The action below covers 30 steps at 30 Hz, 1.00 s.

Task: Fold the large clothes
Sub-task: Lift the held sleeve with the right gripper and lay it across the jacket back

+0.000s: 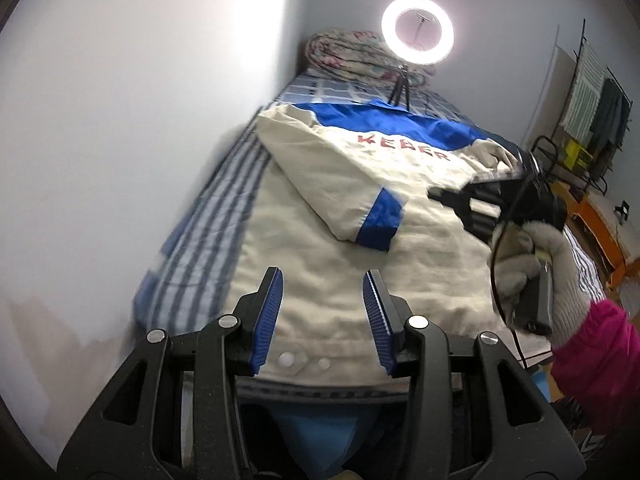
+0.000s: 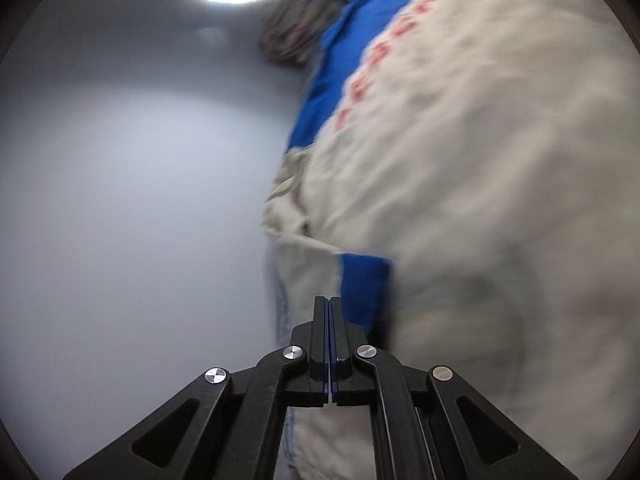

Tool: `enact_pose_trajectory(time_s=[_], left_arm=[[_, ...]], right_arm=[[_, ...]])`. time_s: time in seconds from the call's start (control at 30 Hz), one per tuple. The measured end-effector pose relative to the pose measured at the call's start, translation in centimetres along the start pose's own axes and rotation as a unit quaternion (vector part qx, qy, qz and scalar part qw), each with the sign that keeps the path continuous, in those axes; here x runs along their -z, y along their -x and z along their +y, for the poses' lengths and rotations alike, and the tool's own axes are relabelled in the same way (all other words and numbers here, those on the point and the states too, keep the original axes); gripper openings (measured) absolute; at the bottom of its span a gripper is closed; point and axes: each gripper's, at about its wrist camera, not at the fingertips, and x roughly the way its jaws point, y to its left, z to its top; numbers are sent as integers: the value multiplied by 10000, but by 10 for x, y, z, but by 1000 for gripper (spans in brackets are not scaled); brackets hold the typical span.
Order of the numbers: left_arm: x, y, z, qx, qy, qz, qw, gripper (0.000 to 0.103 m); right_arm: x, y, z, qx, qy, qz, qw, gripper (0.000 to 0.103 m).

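Bed (image 1: 208, 216) with striped sheet against a white wall (image 1: 120, 120); one ring light (image 1: 417, 31) at the far end, one rolled quilt (image 1: 344, 52) behind it. One jacket (image 1: 340, 248) (cream, blue trim) lies flat on the bed, one sleeve (image 1: 332, 184) folded across. Left tool (image 1: 324, 320) released, above the hem. Right tool (image 2: 329, 344) clenched, nothing between its pads, held in a gloved hand (image 1: 536, 264) over the jacket's right side.

Pale wall (image 1: 140, 120) runs along my left, stained brownish low down. Bed with blue-white checked and striped sheet (image 1: 212, 224) pushed against it. Lit ring light (image 1: 417, 31) on small tripod stands at far end of bed, rolled floral quilt (image 1: 348, 54) behind it in corner. To my right, drying rack (image 1: 596, 92) with hanging clothes, orange table (image 1: 600, 232) nearby.
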Motion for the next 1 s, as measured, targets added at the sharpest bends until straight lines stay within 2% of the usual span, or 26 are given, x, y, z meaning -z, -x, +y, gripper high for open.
enact_pose_trajectory(time_s=[0.1,0.17,0.2,0.23,0.33,0.47,0.5,0.57,0.6,0.63,0.67,0.73,0.77,0.87,0.93,1.0], left_arm=[[-11,-16,-2,107,75,158,9998,43],[-16,-27,4,186,220,314,9991,43],[-17,-30,4,216,285,355,9987,43],[-21,-37,8,297,411,431,9978,43],[-29,-53,17,502,775,643,9937,43],[-40,-72,28,582,1040,790,9897,43],[-43,-76,32,562,1103,802,9891,43],[-45,-80,39,552,1214,801,9878,43],[-46,-82,43,530,1255,805,9874,43],[-46,-83,47,495,1315,811,9868,43],[-46,-84,51,493,1364,818,9860,43],[-46,-86,55,433,1387,833,9859,43],[-46,-87,57,401,1386,829,9861,43],[-46,-83,61,357,1403,772,9865,43],[-48,-76,63,299,1404,674,9873,43],[-51,-68,65,271,1406,533,9883,43]], right_arm=[[1,9,0,210,350,130,9991,2],[0,7,15,411,1021,310,9934,13],[2,9,18,469,1235,388,9905,36],[0,4,29,605,1596,506,9840,53],[-10,-20,42,907,2195,661,9691,66],[-22,-59,58,1367,2973,973,9399,72],[-22,-72,59,1514,3132,1131,9307,72],[-21,-87,59,1547,3212,1367,9242,69],[-17,-97,59,1425,3222,1600,9221,56],[-13,-104,60,1366,3238,1770,9193,37],[-8,-110,61,1340,3255,1945,9156,30],[4,-114,66,1320,3304,2085,9110,4],[12,-113,71,1200,3293,2129,9121,2],[24,-97,88,705,2979,1995,9308,0],[30,-77,104,52,2426,1848,9523,0],[35,-58,119,-481,2173,1642,9610,0]])
